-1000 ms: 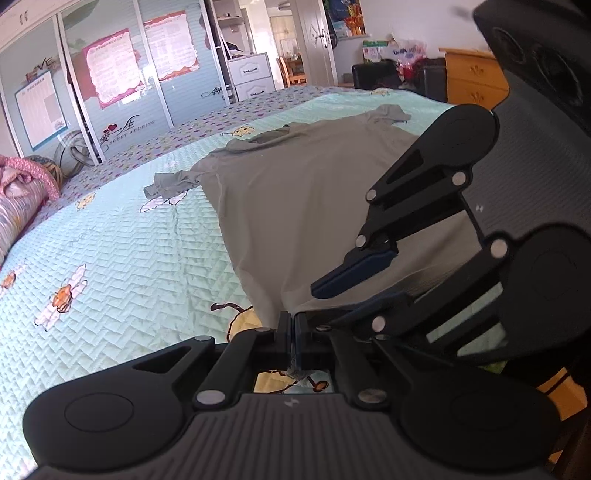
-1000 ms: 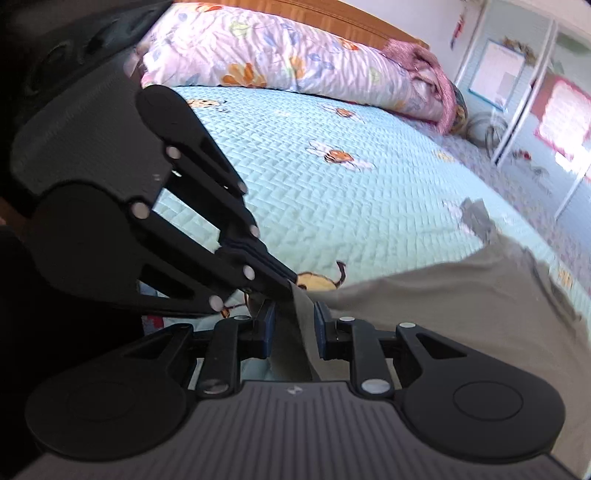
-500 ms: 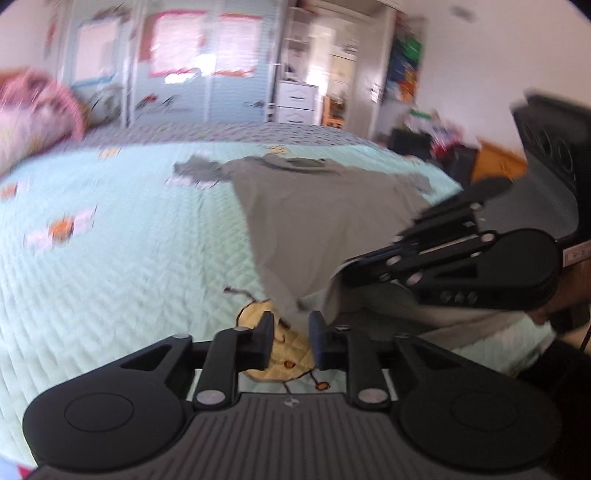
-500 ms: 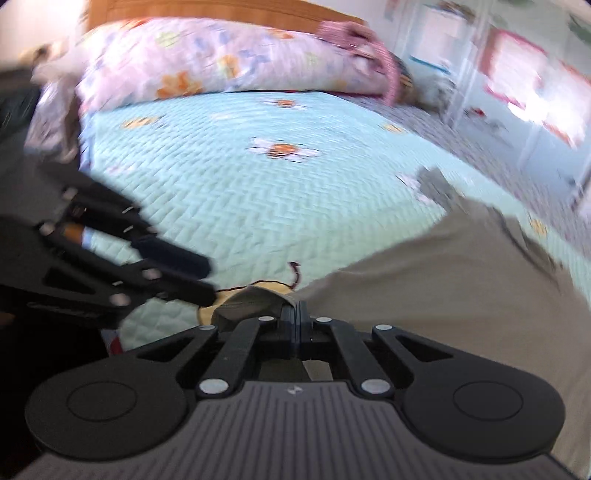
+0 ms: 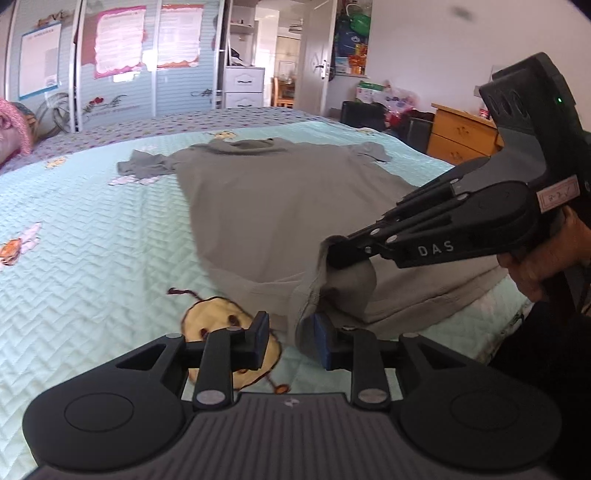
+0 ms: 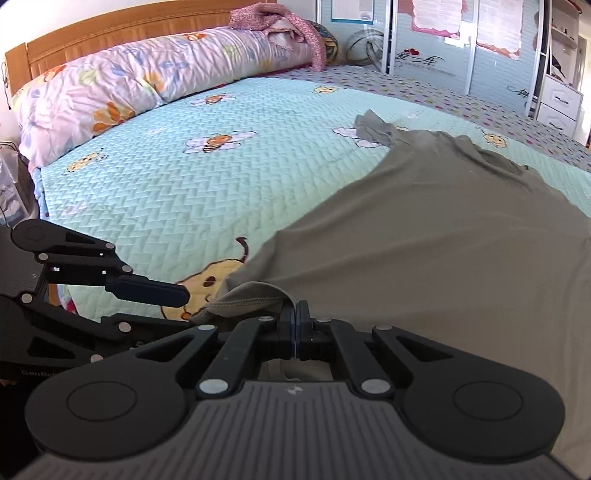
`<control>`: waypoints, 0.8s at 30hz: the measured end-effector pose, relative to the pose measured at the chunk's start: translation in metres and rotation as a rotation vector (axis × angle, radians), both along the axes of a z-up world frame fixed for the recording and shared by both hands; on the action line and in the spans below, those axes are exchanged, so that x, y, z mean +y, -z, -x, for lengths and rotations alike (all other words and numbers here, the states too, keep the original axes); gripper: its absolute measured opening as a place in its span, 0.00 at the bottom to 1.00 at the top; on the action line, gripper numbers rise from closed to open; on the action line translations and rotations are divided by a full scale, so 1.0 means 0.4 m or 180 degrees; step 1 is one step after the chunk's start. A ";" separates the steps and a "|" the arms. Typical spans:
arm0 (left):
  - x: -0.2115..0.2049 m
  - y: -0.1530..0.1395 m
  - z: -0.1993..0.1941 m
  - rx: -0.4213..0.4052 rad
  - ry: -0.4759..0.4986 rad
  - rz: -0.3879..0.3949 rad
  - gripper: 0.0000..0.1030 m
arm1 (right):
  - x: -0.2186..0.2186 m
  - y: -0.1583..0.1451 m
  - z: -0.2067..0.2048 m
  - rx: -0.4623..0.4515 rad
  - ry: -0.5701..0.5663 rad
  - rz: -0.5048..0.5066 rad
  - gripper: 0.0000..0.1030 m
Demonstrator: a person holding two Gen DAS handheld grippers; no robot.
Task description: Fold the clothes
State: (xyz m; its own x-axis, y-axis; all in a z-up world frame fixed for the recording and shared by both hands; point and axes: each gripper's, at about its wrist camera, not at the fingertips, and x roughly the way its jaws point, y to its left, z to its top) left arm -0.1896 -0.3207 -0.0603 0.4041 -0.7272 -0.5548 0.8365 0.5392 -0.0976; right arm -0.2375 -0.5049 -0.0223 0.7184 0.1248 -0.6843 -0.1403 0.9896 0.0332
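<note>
A wide bed under a pale turquoise quilted coverlet (image 6: 177,177) printed with bees meets an orange wooden headboard (image 6: 110,33). Beyond it stand blue-grey sliding wardrobe doors (image 5: 122,92) with pink posters, a white drawer unit (image 5: 243,86) and a light wooden dresser (image 5: 461,136). Daylight brightens the white wall (image 5: 424,48).

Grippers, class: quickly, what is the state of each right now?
Left gripper: open, just been opening, holding nothing.
Right gripper: closed on the grey shirt hem.

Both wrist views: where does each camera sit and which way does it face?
Left wrist: on the left gripper, jaws apart, facing down the bed toward the wardrobe doors; the person's hand shows.
Right wrist: on the right gripper, shut on the hem, facing the wooden headboard and floral quilt roll.
Shared: the grey T-shirt on the pale-green bedspread, and each other's gripper.
</note>
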 end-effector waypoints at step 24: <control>-0.007 0.018 -0.039 0.0239 0.0133 0.0189 0.36 | -0.019 0.020 -0.007 0.0141 0.0055 -0.0057 0.02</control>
State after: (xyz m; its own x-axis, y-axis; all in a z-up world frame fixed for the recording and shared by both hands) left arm -0.1741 -0.3236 -0.0675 0.3317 -0.7750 -0.5379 0.8472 0.4955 -0.1915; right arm -0.2347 -0.5123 -0.0301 0.6896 0.1252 -0.7133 -0.1212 0.9910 0.0568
